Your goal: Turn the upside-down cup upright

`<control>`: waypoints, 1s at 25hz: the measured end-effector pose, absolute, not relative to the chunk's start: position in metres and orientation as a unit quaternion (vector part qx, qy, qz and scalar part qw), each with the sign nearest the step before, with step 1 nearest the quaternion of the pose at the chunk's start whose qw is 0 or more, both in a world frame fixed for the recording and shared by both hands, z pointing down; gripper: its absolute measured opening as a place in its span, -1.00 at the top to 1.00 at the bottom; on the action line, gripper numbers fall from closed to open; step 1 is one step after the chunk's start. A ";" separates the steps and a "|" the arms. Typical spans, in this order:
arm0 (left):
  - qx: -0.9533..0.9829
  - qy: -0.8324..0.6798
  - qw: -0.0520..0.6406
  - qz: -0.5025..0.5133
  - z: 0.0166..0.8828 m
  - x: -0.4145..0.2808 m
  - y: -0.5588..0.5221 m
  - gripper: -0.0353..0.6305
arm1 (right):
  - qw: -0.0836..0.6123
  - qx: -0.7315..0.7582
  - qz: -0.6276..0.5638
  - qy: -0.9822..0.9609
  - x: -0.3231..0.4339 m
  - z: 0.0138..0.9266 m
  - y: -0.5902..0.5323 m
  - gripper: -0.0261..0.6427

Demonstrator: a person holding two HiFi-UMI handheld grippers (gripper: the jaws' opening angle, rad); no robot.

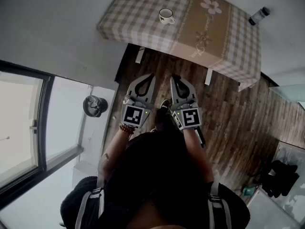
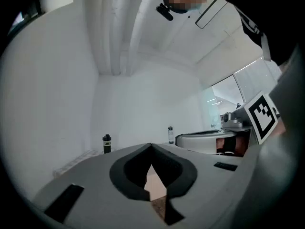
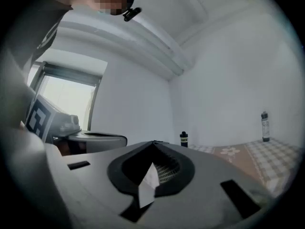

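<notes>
White cup (image 1: 166, 15); black bottle (image 2: 106, 144), label blurred

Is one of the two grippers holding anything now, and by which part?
Nothing is held. The left gripper and the right gripper are both shut and empty, away from the cup on the table.

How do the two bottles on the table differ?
The black bottle is shorter and dark; the pale bottle is taller and slimmer, with a dark cap. The black bottle stands at the far edge of the table, the pale bottle at its right corner. Both stand upright.
</notes>
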State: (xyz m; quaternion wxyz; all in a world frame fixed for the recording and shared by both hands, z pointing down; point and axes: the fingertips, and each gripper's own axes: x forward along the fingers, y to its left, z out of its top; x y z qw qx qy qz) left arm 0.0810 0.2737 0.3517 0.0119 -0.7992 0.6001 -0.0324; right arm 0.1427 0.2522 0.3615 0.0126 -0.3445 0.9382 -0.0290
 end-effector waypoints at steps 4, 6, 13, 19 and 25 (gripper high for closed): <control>-0.803 0.594 0.013 -0.035 0.354 0.076 0.199 0.89 | 0.030 -0.339 -0.062 0.938 0.137 0.365 0.179 0.90; -0.805 0.591 0.013 -0.039 0.359 0.070 0.166 0.89 | 0.030 -0.340 -0.083 0.936 0.135 0.373 0.146 0.90; -0.835 0.547 -0.022 -0.060 0.391 0.020 0.086 0.86 | -0.029 -0.354 -0.101 0.929 0.095 0.413 0.062 0.90; -0.861 0.504 -0.040 -0.055 0.424 -0.042 0.019 0.85 | -0.049 -0.383 -0.098 0.917 0.035 0.424 0.001 0.90; -0.896 0.437 -0.031 -0.067 0.434 -0.047 0.011 0.72 | -0.039 -0.415 -0.096 0.904 0.006 0.400 0.014 0.90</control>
